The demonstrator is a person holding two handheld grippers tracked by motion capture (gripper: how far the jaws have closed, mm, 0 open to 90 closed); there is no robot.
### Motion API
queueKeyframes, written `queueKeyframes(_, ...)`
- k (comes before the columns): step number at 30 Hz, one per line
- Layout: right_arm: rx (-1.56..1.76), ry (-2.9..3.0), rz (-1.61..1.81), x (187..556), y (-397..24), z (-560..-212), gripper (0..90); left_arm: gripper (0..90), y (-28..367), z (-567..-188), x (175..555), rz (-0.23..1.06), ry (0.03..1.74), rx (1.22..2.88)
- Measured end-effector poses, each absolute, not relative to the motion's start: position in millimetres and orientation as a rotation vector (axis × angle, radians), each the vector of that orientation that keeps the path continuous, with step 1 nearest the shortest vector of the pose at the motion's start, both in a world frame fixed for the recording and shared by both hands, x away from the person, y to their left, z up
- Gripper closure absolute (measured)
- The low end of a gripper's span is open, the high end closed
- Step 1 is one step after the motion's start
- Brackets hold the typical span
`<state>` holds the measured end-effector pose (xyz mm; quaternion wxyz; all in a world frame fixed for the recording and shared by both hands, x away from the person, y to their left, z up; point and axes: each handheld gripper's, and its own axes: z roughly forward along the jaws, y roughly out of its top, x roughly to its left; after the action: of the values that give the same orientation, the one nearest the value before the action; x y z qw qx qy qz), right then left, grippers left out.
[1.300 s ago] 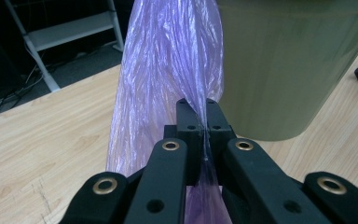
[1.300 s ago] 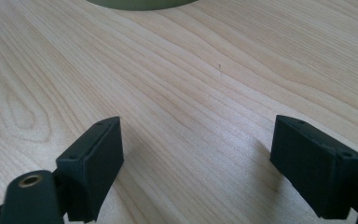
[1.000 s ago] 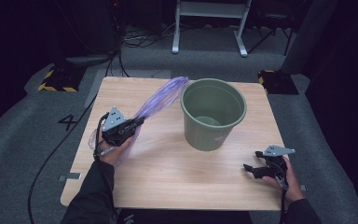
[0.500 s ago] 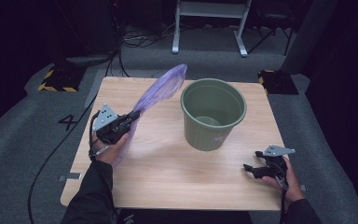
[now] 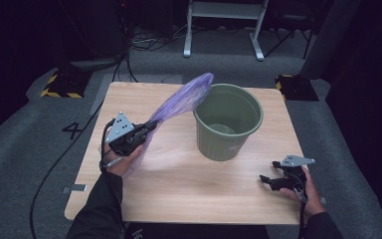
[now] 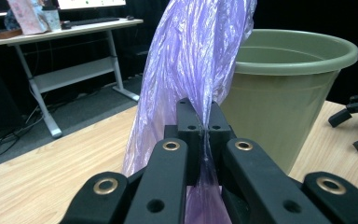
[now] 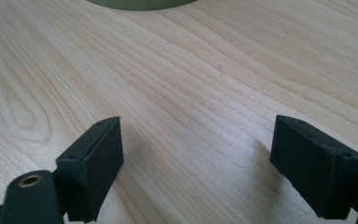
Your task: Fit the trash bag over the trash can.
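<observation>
- Two grippers are at work over a light wooden table (image 5: pixel 189 184), one in each of the person's hands.
- Left gripper (image 5: pixel 151 125): its jaws are clenched on a purple plastic bag (image 5: pixel 179 102), the thin film pinched flat between the pads in the left gripper view (image 6: pixel 200 135).
- From that pinch the bag (image 6: pixel 191 56) stretches up and away, its far end reaching the near-left rim of the green bucket (image 5: pixel 227 122); a loose part of the film hangs down below the gripper toward the table.
- Green bucket (image 6: pixel 279 84): stands upright near the middle of the table, just beyond the bag, mouth open upward.
- Right gripper (image 5: pixel 267 180): held low at the table's right front corner, well apart from the bucket, jaws released and spread wide.
- Right gripper view: the two black pads (image 7: pixel 93 168) stand far apart with bare wood (image 7: pixel 191 107) between them, nothing in the gap; the bucket's base (image 7: pixel 140 3) shows at the top edge.
</observation>
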<state>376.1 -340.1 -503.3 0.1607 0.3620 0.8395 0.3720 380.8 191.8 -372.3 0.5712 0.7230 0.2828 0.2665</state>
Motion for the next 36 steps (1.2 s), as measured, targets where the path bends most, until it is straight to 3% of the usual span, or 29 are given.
queueKeyframes(5, 1.037, 2.395, 1.061, 375.9, -340.0, -503.2, 16.8, 88.4, 183.3, -371.1, 379.3, 0.637, 0.643, 1.718)
queueKeyframes(7, 1.044, 2.349, 1.066, 375.4, -342.0, -498.6, 23.2, 88.4, 176.7, -370.6, 379.0, 0.646, 0.625, 1.741)
queueKeyframes(9, 1.042, 2.330, 1.083, 375.1, -342.7, -495.4, 22.8, 88.3, 174.5, -370.8, 379.2, 0.647, 0.623, 1.742)
queueKeyframes(18, 0.942, 2.127, 1.276, 376.8, -339.8, -416.6, 24.5, 88.3, 156.5, -368.0, 382.1, 0.634, 0.581, 1.773)
queueKeyframes(30, 0.805, 2.009, 1.383, 392.9, -316.6, -344.8, 26.1, 88.3, 132.9, -363.8, 387.9, 0.621, 0.511, 1.849)
queueKeyframes(36, 0.711, 2.018, 1.403, 406.5, -284.2, -312.4, 27.8, 88.3, 126.0, -366.4, 391.6, 0.610, 0.499, 1.872)
